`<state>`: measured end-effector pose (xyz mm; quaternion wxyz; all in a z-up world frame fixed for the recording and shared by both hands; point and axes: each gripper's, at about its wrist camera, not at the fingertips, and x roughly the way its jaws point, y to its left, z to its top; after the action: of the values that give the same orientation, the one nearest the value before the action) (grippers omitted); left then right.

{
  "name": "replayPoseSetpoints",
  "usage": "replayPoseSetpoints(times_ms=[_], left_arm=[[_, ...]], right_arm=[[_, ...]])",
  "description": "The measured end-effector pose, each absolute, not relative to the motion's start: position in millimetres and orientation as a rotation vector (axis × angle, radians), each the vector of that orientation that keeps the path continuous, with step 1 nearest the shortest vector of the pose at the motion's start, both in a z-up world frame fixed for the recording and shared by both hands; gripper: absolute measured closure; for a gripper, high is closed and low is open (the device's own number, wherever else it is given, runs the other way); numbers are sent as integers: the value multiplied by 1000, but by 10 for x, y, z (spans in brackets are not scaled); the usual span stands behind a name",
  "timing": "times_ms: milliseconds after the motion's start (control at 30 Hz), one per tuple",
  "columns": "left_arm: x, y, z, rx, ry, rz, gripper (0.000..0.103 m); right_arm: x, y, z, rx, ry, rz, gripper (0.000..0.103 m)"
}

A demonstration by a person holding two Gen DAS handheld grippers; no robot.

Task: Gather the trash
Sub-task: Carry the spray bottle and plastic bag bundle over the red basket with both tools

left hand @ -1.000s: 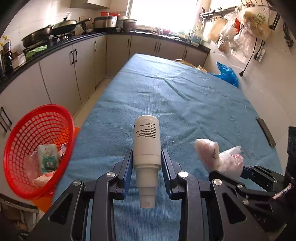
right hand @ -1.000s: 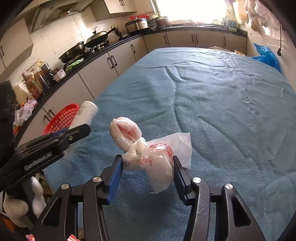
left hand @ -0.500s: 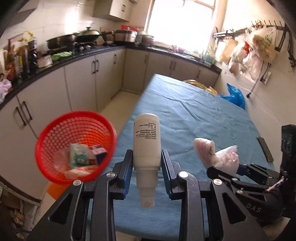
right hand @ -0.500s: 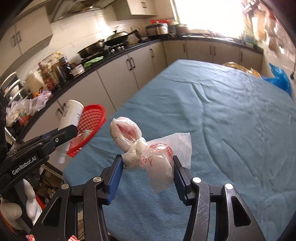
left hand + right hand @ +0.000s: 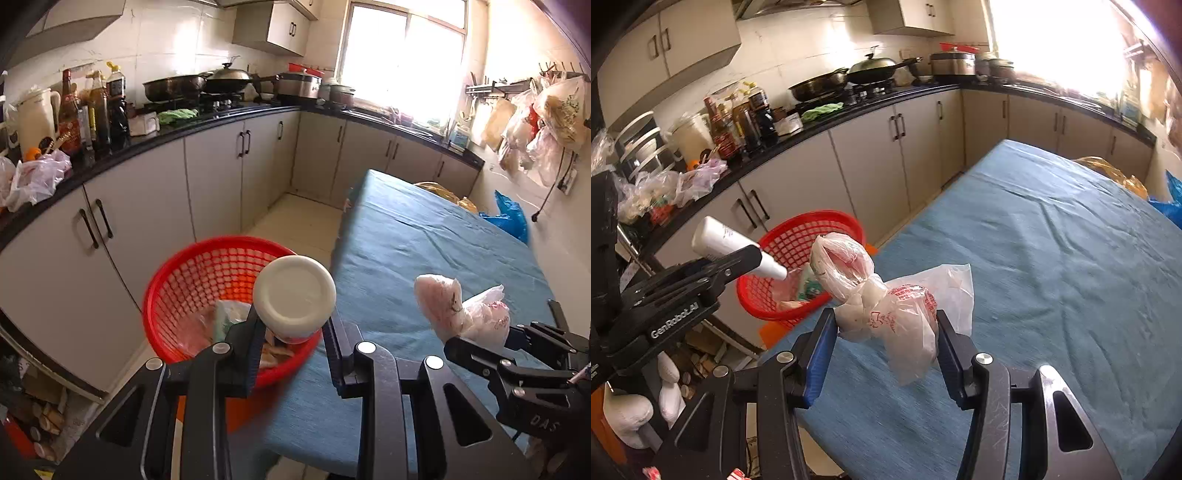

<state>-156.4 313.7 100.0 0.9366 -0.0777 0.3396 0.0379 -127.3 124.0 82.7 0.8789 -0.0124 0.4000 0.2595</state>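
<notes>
Left wrist view: my left gripper [image 5: 291, 332] clamps the white bottle [image 5: 295, 297] over the part-filled red basket [image 5: 192, 280], right gripper [image 5: 886, 354] pinching the knotted bag [image 5: 886, 306]; both undropped.

A: What is seen of the left gripper [image 5: 291, 347]?

B: Black angular links are seen, joined by round silver screws, with ribbed blue pads [image 5: 337, 354] set inside the fingers. White lettering, "GenRobot.AI", is printed on its side in the right wrist view.

A: And the right gripper [image 5: 886, 354]?

B: The same black frame, silver screws and blue pads [image 5: 820, 360] are shown. A white glove [image 5: 626, 413] is visible at the lower left.
</notes>
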Motion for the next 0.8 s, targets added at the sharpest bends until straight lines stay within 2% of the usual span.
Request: replayPoseSetpoints(times_ms=[800], left_arm=[[-1022,3800,792,-166,742,167,74]], right_arm=[[-657,2139,719,-41,868,640,47]])
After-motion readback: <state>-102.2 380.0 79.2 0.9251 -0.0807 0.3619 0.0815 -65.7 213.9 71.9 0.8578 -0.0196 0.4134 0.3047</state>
